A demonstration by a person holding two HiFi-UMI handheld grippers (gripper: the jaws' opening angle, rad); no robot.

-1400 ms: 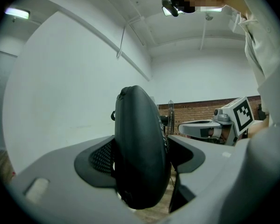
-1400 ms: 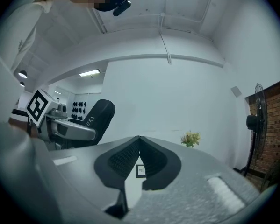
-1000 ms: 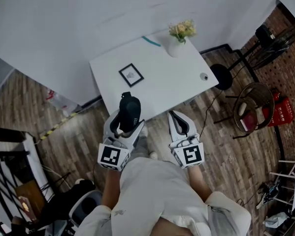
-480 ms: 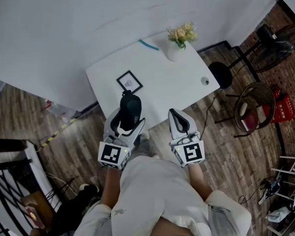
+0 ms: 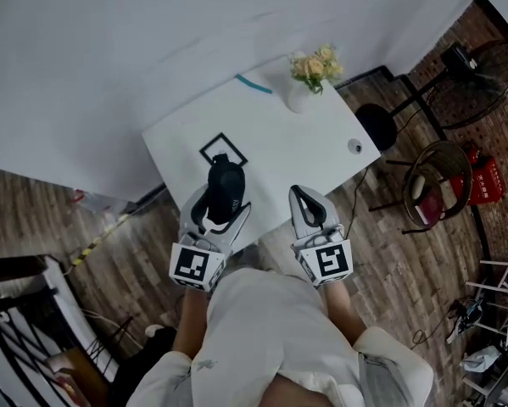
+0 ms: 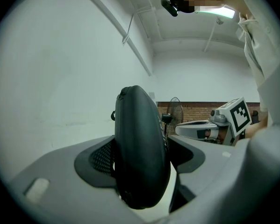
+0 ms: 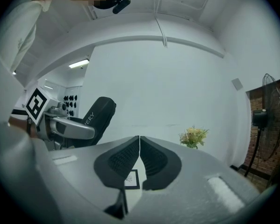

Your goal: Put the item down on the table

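Note:
A black oval case (image 5: 225, 190) (image 6: 140, 153) stands upright between the jaws of my left gripper (image 5: 220, 200), which is shut on it, held over the near edge of the white table (image 5: 275, 155). The same case (image 7: 96, 119) shows at the left in the right gripper view. My right gripper (image 5: 307, 200) (image 7: 139, 146) is shut with nothing in it, its pads touching, just off the table's near edge to the right of the case.
On the table stand a small black picture frame (image 5: 224, 150) (image 7: 131, 178), a white vase of flowers (image 5: 311, 71) (image 7: 193, 137), a teal strip (image 5: 254, 84) and a small round object (image 5: 354, 146). Chairs (image 5: 432, 181), a stool (image 5: 376, 127) and a fan (image 5: 474, 70) stand to the right on the wooden floor.
Both grippers have come closer to the table: the case now stands over its near edge, just in front of the picture frame. Both grippers stay shut as before.

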